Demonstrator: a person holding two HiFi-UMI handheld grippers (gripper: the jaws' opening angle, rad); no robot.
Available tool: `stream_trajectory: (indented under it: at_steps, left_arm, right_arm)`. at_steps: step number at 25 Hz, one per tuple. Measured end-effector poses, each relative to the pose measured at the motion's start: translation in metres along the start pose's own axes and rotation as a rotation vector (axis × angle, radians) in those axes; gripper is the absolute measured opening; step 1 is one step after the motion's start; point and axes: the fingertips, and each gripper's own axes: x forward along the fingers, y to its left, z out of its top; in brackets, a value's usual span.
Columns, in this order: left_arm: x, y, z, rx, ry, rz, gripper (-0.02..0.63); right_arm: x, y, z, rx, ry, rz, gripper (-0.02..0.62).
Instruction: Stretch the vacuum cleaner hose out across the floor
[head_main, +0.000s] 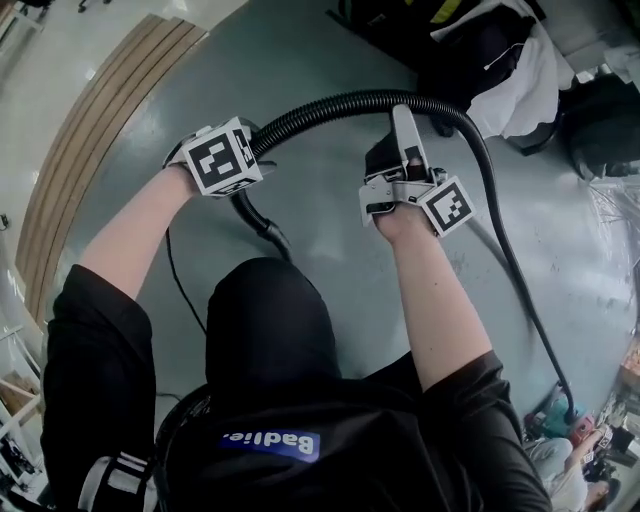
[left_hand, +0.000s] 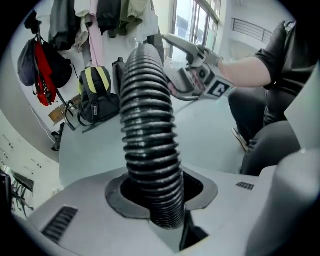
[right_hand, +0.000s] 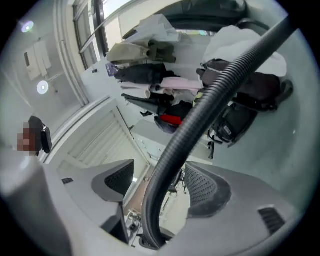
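Person's black shirt: fills the bottom of the head view, with both bare forearms reaching forward over the floor.
Floor: smooth and grey-green; a band of pale wooden strips curves along its left side.
Hose: black and ribbed. It arches between the two hands, from the left one across to the right one. It then falls in a long curve to the floor at the lower right of the head view.
Hose end piece: a smooth black section hangs below the left hand, just ahead of the person's body.
Left tongs: closed on the hose, both pads pressed against its ribs.
Right tongs: spread wide. The hose runs up between them, with a clear gap on the left pad's side. Whether it brushes the right pad cannot be told.
White cloth: draped over dark bags at the far right edge of the floor, just beyond the hose's bend.
Yellow-and-black backpack: stands on the floor under hanging clothes in the left gripper view.
Red bag: hangs left of the backpack.
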Motion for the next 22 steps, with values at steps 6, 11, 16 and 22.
stream_trajectory:
  at_steps: [6,11,16,22]
  left_arm:
    - [-0.014,-0.017,0.037,-0.004,-0.09,-0.075,0.157]
    - [-0.016,-0.014,0.039,0.015,-0.145,-0.041,0.17]
    - [-0.02,0.004,0.031,-0.041,-0.348,0.152,0.305]
    - [0.027,0.002,-0.013,-0.193,-0.403,0.235,0.322]
  right_arm:
    - [0.035,-0.01,-0.08,0.049,0.169,-0.023,0.311]
    - [0.051,-0.001,-0.093,0.14,0.171,0.018,0.207]
    - [0.072,0.008,-0.065,0.246,0.044,0.002,0.183]
    - [0.094,0.023,-0.011,0.277,-0.14,0.05,0.183]
